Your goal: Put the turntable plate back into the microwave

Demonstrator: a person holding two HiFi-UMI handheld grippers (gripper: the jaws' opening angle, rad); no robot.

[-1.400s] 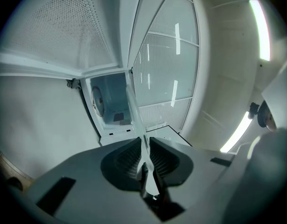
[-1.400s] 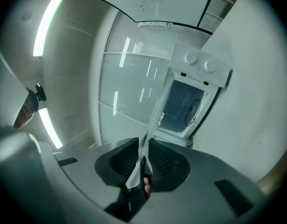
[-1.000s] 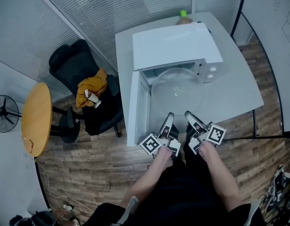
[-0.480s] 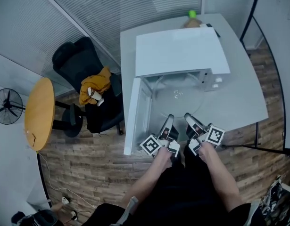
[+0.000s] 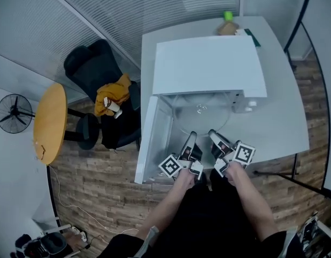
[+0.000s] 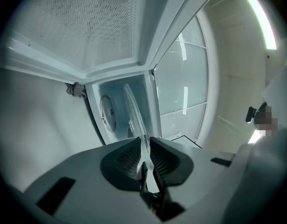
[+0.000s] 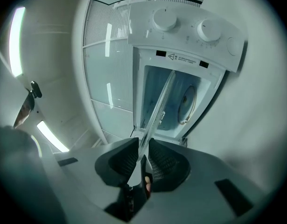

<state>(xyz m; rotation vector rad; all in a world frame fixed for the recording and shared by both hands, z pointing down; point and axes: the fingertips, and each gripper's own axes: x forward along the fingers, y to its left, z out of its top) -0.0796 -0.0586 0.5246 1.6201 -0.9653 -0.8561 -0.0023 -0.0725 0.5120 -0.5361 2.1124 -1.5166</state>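
The clear glass turntable plate [image 5: 202,118] is held level in front of the white microwave [image 5: 208,66], its far part under the oven's top edge. My left gripper [image 5: 191,139] is shut on the plate's near rim, and my right gripper [image 5: 212,136] is shut on the rim beside it. In the left gripper view the turntable plate [image 6: 134,113] shows edge-on, running from the left gripper [image 6: 144,145] into the cavity. In the right gripper view the turntable plate [image 7: 159,108] runs from the right gripper [image 7: 143,146] toward the open cavity below the control knobs [image 7: 187,24].
The microwave door [image 5: 149,141] hangs open to the left. The microwave stands on a grey table [image 5: 283,117] with small items [image 5: 228,23] at its far end. A black office chair [image 5: 98,98] with a yellow cloth, a round wooden table [image 5: 49,122] and a fan [image 5: 14,113] are at left.
The plate and both grippers have moved forward toward the microwave; more of the plate now lies under the oven's top edge. Both grips are unchanged.
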